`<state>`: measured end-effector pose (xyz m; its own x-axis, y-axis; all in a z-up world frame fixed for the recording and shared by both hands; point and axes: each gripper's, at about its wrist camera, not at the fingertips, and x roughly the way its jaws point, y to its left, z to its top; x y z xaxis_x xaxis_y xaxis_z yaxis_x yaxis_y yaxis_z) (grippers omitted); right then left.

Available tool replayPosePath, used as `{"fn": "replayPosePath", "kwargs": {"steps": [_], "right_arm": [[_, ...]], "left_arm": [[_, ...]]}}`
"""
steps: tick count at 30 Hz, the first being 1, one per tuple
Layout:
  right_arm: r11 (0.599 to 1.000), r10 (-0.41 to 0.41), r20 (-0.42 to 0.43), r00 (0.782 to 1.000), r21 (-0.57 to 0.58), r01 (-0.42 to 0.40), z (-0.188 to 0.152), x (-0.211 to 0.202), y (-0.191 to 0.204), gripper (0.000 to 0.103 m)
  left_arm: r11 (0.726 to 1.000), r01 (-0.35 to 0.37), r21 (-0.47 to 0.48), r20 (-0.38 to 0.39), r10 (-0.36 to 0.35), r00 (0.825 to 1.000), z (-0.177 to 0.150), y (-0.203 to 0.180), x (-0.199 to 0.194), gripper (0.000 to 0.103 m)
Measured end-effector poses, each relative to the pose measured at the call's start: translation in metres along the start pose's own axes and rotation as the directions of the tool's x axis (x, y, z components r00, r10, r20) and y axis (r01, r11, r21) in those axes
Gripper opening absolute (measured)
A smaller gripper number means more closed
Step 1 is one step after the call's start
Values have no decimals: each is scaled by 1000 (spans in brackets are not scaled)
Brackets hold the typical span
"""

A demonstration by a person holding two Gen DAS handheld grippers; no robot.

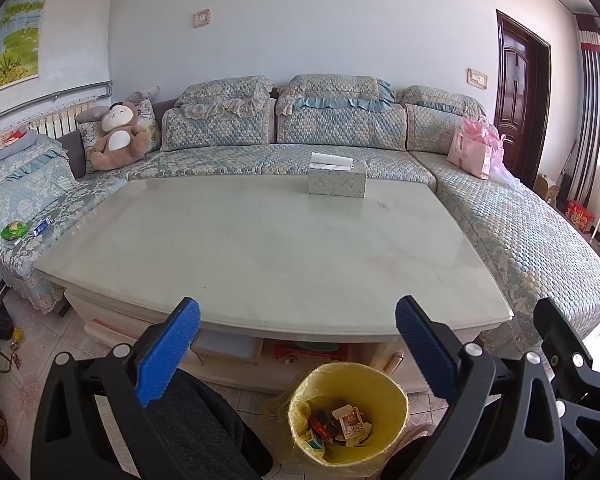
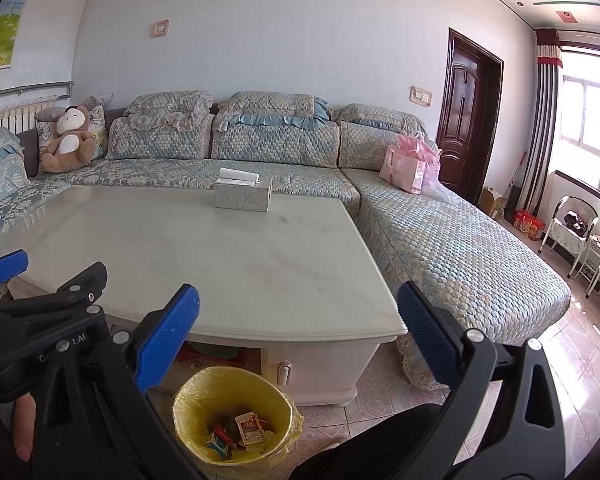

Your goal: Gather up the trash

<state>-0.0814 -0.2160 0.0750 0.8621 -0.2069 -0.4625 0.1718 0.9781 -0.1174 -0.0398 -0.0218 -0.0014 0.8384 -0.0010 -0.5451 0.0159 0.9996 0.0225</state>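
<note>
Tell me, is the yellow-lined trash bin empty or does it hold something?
Not empty: the trash bin holds small cartons and wrappers at its bottom, far below the rim.

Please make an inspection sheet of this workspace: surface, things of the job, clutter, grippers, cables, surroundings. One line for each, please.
Surface: pale marble-look coffee table; it bears only a patterned tissue box near its far edge.
Job's things: round bin with yellow plastic liner on the floor before the table, holding small card packets and wrappers.
Clutter: green wrapper and small blue packet lie on the left sofa seat.
Grippers: left gripper open, holding nothing; right gripper open, holding nothing.
Cables: nothing seen.
Surroundings: quilted blue-green corner sofa, brown plush bear, pink gift bag, dark wooden door, tiled floor.
</note>
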Motion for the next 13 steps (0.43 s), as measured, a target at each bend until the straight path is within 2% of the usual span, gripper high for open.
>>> {"fn": "replayPosePath", "kwargs": {"steps": [3,13], "right_arm": [[1000,2,0,1000,2,-2,0,0,0,97],[1000,2,-4,1000,0,-2,-1,4,-3,97]], "left_arm": [[1000,-18,0,13,18,1000,-1,0,-2,96],[1000,2,-4,-14,-2,1000,0,1,2,96]]}}
